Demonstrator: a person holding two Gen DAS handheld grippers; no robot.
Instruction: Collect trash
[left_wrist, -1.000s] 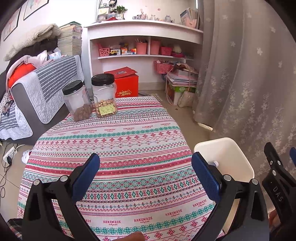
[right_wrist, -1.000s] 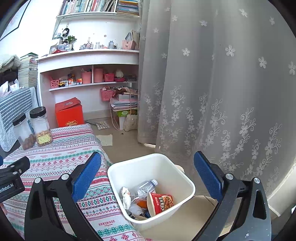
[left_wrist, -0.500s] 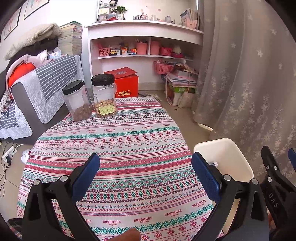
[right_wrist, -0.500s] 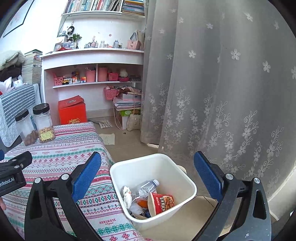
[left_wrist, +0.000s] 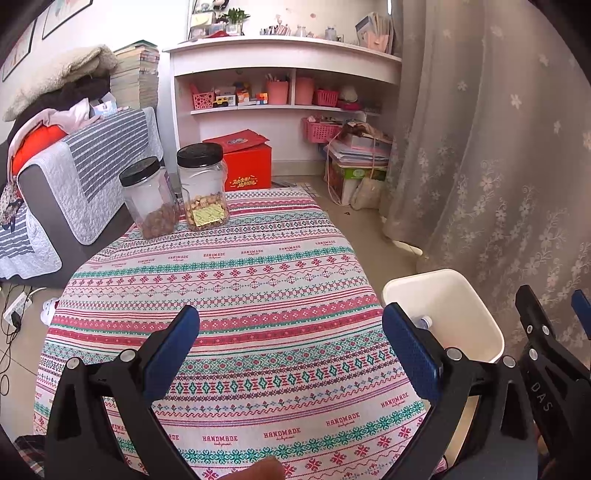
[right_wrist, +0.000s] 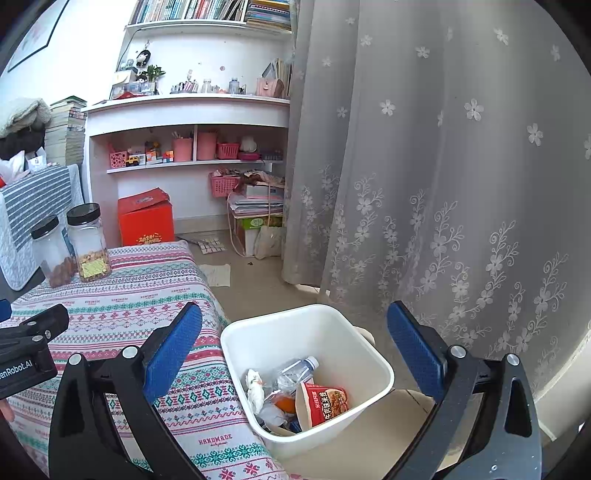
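Beside the table (right_wrist: 155, 295) edge, bin (right_wrist: 384, 373) stands on open floor.

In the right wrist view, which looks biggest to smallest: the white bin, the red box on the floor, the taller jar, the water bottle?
As they look here:
1. white bin, though it is nearest the camera
2. red box
3. taller jar
4. water bottle, partly buried among trash

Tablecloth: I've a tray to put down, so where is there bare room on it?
The tablecloth is bare from the two jars at its far edge to the left gripper. Only that far corner is taken. The bin alongside holds trash.
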